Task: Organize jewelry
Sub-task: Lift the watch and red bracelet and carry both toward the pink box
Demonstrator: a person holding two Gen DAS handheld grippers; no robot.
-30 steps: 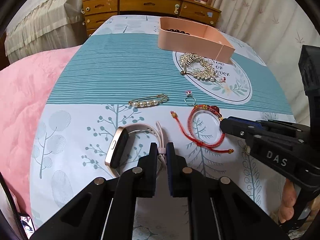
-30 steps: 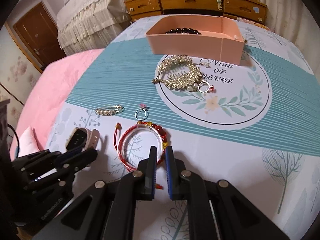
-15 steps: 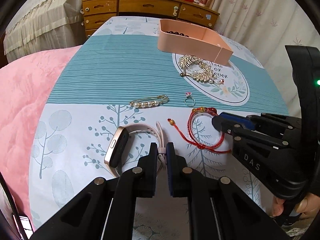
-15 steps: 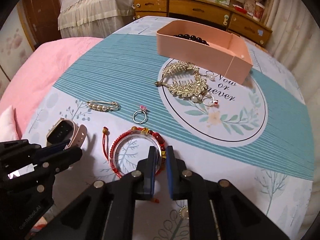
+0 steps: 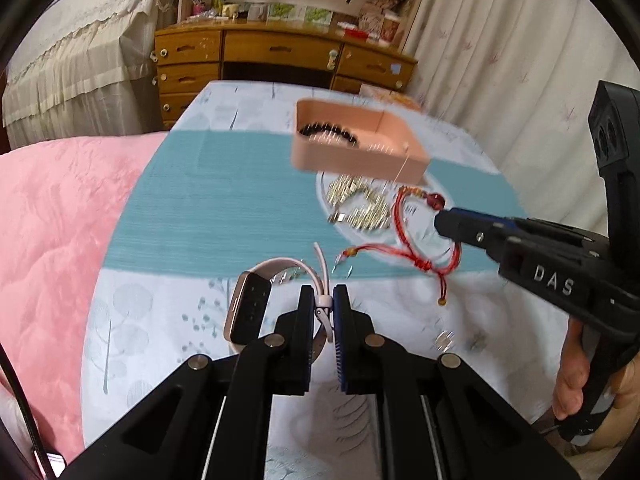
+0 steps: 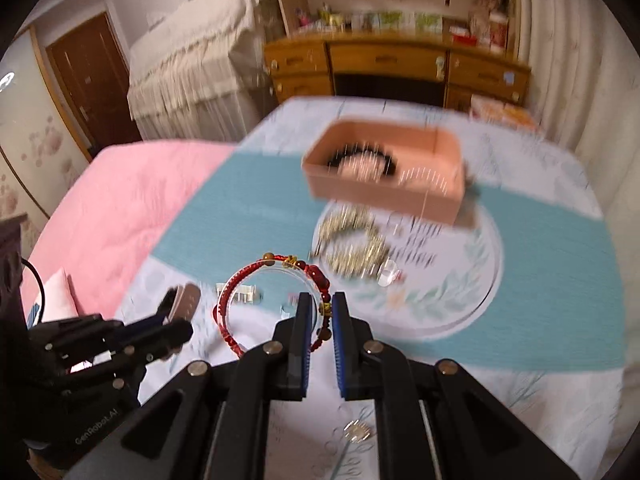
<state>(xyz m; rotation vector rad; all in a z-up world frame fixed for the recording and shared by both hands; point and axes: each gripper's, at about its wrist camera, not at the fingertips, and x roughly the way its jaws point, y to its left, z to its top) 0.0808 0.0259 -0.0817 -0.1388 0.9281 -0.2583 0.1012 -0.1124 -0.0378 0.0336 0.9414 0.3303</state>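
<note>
My left gripper (image 5: 323, 308) is shut on the pale pink strap of a smartwatch (image 5: 250, 307) and holds it above the cloth. My right gripper (image 6: 321, 314) is shut on a red cord bracelet (image 6: 236, 296) with beads, lifted off the table; the bracelet also hangs from it in the left wrist view (image 5: 404, 220). A pink box (image 6: 384, 168) with a black bead bracelet (image 5: 326, 130) inside stands farther back. A gold hair comb (image 6: 352, 240) lies in front of the box.
The table has a teal and white cloth (image 5: 208, 192). A pearl pin (image 6: 240, 294) and small rings lie blurred below the bracelet. A pink quilt (image 5: 48, 216) is on the left, a wooden dresser (image 5: 280, 56) behind.
Both grippers have risen off the table. The watch and the red bracelet have come up with them and moved toward the pink box.
</note>
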